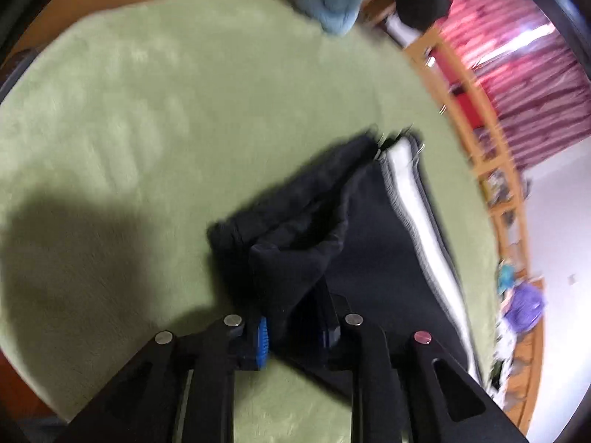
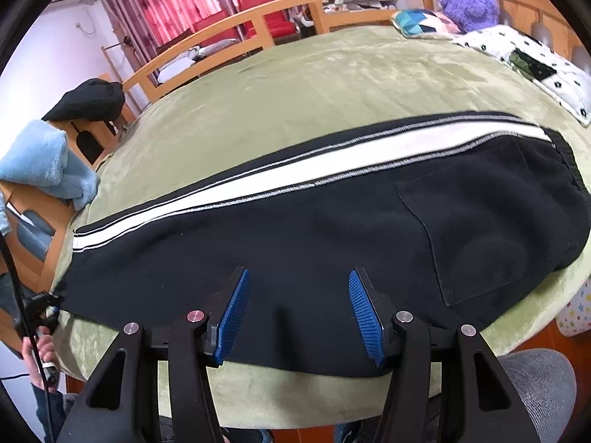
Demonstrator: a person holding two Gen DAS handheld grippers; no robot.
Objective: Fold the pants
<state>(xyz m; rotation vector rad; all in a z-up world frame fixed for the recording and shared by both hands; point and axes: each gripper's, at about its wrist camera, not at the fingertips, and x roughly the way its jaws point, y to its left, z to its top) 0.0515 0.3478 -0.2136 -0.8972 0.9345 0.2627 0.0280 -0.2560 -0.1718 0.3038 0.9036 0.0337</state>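
The black track pants [image 2: 295, 229] lie lengthwise along the near edge of a bed under a green plush blanket [image 2: 332, 85], which stretches bare and open beyond them to the wooden bed rail [image 2: 229, 26]. A white side stripe [image 2: 295, 170] edged in grey runs down the leg; a back pocket sits near the waistband on the right.

The left tool [image 1: 291, 332] pinches a bunched cuff of the pants, the cloth lifted off the blanket between its blue pads. The right tool [image 2: 299, 317] hovers just above the pants' near edge, jaws spread, gripping nothing.

A folded blue towel [image 2: 40, 158] sits at the bed's left corner. A patterned pillow [image 2: 535, 66], a cushion and a purple plush toy [image 2: 469, 0] crowd the far right.
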